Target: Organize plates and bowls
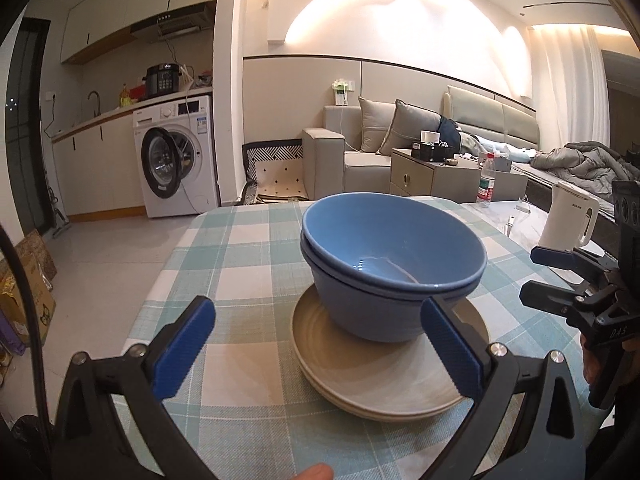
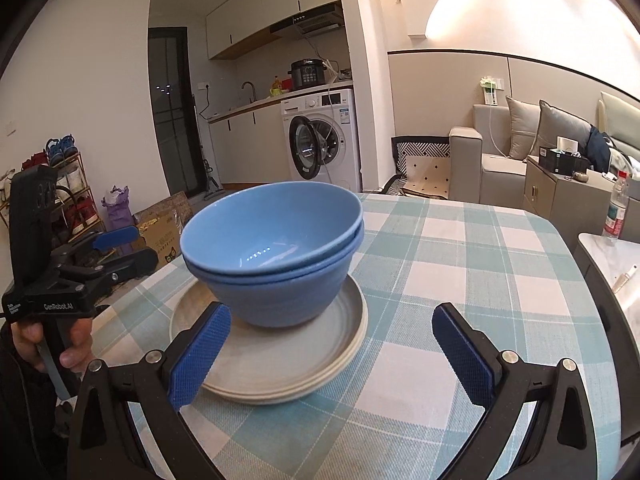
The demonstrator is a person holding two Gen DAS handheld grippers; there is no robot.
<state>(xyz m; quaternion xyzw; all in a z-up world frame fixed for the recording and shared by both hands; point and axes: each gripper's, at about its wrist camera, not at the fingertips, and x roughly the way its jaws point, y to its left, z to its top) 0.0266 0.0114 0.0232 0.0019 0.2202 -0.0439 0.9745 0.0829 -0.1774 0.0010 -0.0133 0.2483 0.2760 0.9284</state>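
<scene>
Two nested blue bowls (image 1: 384, 264) stand on a stack of beige plates (image 1: 384, 376) on the checked tablecloth. They also show in the right wrist view: the bowls (image 2: 276, 256) on the plates (image 2: 280, 356). My left gripper (image 1: 320, 348) is open and empty, its fingers just in front of the stack; it shows at the left of the right wrist view (image 2: 128, 248). My right gripper (image 2: 332, 356) is open and empty, its left finger over the plates' near rim; it shows at the right of the left wrist view (image 1: 540, 276).
A white electric kettle (image 1: 568, 220) and a water bottle (image 1: 486, 184) stand on a marble surface to the right of the table. The checked table (image 2: 460, 280) ends at the far side. A sofa, cabinet and washing machine (image 1: 176, 156) lie beyond.
</scene>
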